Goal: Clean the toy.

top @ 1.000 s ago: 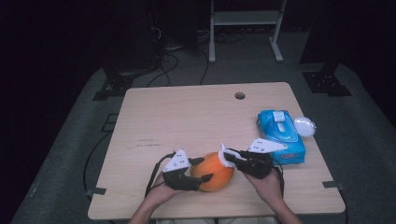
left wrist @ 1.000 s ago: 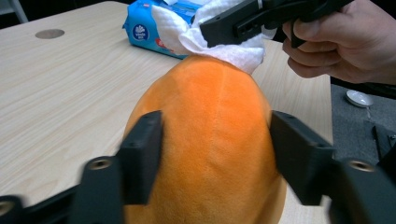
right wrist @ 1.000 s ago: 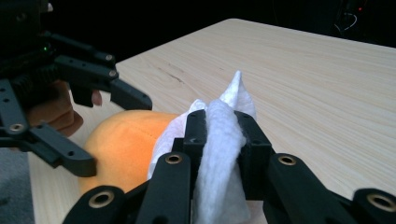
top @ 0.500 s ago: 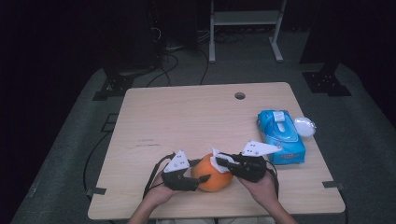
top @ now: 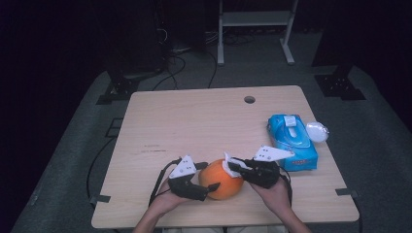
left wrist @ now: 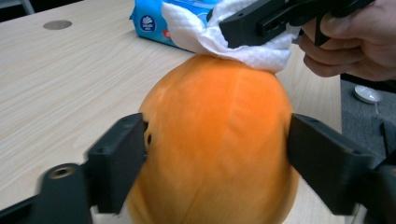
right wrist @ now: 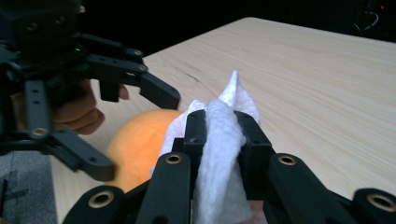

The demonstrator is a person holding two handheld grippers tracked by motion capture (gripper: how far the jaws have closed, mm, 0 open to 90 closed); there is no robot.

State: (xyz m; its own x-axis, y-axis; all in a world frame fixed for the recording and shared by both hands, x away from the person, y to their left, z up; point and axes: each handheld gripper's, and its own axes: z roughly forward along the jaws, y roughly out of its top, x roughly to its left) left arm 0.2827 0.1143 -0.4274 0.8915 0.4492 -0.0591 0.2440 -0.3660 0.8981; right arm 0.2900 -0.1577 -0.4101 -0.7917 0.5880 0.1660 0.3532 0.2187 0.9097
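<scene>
While my right gripper (top: 232,166) pinched the white wipe (left wrist: 224,39) against the orange fruit (left wrist: 215,149), my left gripper's (top: 210,176) 2 jaws had just been widening around it.

Light falls from above onto the counter (top: 204,121), leaving the room beyond it almost black. The high view is soft and grainy. In the left gripper view, the near fingers (left wrist: 116,163) blur while the orange fruit (left wrist: 219,140) between them stays sharp, with soft shadow beneath it.
</scene>
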